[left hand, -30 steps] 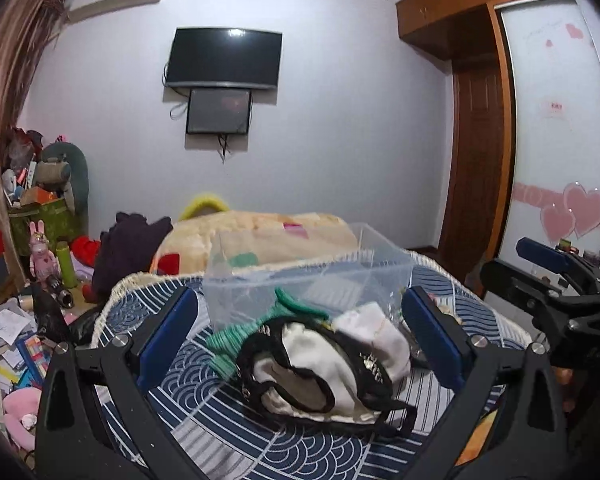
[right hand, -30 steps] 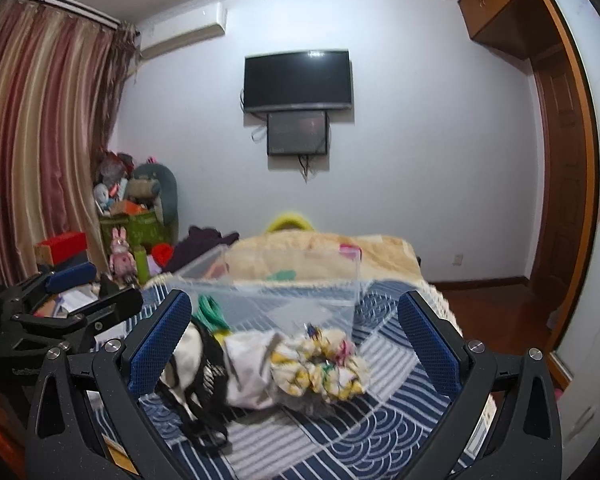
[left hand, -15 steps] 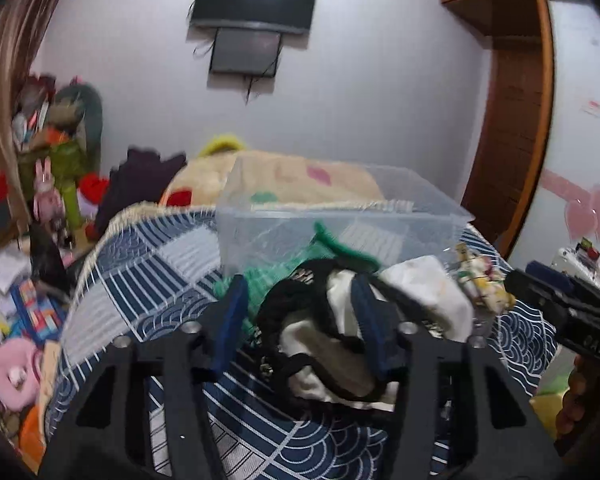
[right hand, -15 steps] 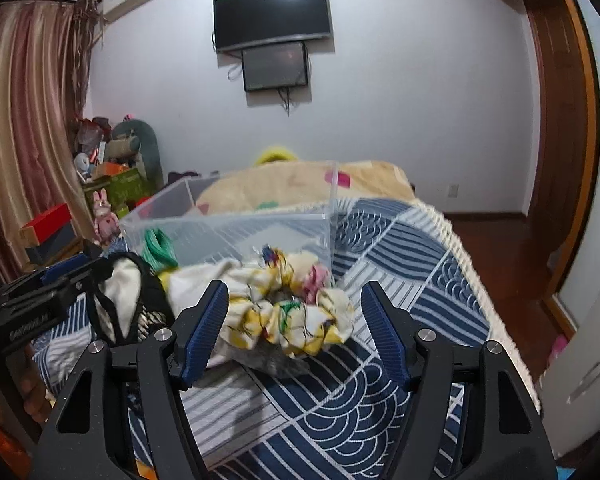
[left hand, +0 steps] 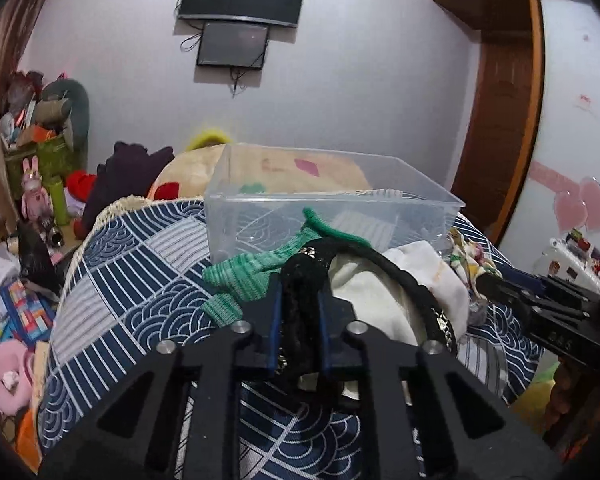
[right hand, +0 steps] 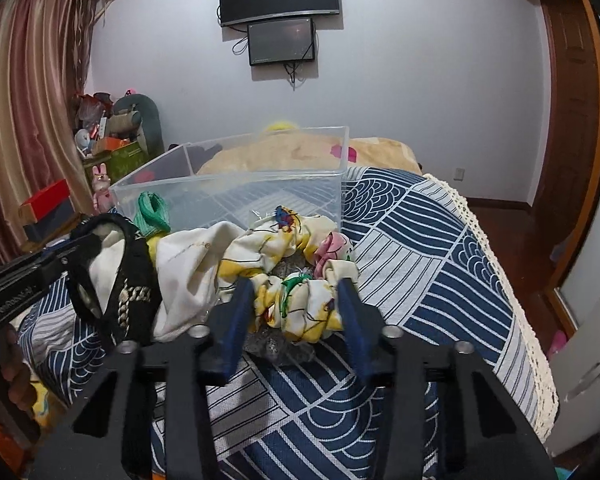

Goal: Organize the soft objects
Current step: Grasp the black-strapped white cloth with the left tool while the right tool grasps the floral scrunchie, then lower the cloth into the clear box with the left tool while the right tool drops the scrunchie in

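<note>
My left gripper (left hand: 299, 300) is shut on the black lace edge (left hand: 300, 280) of a black-and-white garment (left hand: 380, 296), which also shows in the right wrist view (right hand: 132, 280). A green sock (left hand: 256, 276) lies beside it. My right gripper (right hand: 296, 300) is closed on a yellow floral scrunchie (right hand: 296, 272), its fingers pressing both sides. A clear plastic bin (left hand: 324, 208) stands just behind the pile on the blue patterned bedspread (right hand: 440, 264); it also shows in the right wrist view (right hand: 236, 188).
A beige quilt (right hand: 300, 152) lies behind the bin. Clutter, toys and boxes (left hand: 32, 184) fill the floor at the left. A wardrobe door (left hand: 572, 160) stands at the right. The bed's lace edge (right hand: 512, 300) drops off to the right.
Both grippers moved forward and down onto the pile and closed: the left onto the black lace edge, the right around the scrunchie.
</note>
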`<state>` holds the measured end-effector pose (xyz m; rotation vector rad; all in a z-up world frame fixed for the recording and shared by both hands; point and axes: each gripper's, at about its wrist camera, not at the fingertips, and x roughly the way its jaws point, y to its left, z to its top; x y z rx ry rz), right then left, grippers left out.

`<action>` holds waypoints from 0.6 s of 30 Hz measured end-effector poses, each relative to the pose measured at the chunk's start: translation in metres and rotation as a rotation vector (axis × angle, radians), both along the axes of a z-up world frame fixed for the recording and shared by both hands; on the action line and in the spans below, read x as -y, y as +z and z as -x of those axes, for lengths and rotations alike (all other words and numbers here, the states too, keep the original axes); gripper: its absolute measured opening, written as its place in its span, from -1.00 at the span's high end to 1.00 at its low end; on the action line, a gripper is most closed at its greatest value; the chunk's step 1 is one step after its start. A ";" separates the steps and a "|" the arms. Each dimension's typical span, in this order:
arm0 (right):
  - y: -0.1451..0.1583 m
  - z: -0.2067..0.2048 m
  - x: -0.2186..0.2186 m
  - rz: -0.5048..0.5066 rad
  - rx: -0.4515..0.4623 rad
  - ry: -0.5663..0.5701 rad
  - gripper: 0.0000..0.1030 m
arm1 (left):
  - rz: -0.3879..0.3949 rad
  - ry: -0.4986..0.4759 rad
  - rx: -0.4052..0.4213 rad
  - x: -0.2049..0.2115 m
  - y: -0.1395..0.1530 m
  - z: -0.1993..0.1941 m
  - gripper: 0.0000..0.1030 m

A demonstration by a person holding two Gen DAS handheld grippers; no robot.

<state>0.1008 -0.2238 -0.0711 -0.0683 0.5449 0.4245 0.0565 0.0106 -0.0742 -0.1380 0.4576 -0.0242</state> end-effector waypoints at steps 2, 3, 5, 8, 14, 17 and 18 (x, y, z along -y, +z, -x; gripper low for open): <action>0.002 0.000 0.002 -0.004 0.005 -0.001 0.57 | -0.016 -0.002 0.019 0.002 0.005 0.004 0.77; 0.003 -0.001 0.002 -0.008 0.008 -0.003 0.61 | -0.022 0.001 0.034 0.003 0.010 0.007 0.77; 0.006 0.000 0.005 -0.021 0.015 -0.008 0.69 | -0.022 -0.003 0.061 0.003 0.017 0.013 0.77; 0.015 0.004 0.007 -0.037 0.048 -0.017 0.71 | -0.024 -0.002 0.099 0.002 0.029 0.019 0.77; 0.039 0.012 0.006 -0.047 0.116 -0.013 0.71 | -0.043 0.013 0.169 -0.004 0.054 0.015 0.77; 0.050 0.010 -0.001 -0.033 0.143 0.000 0.71 | -0.021 0.022 0.189 -0.012 0.064 0.009 0.77; 0.053 0.008 -0.003 -0.027 0.151 0.003 0.71 | -0.016 0.029 0.195 -0.014 0.067 0.007 0.77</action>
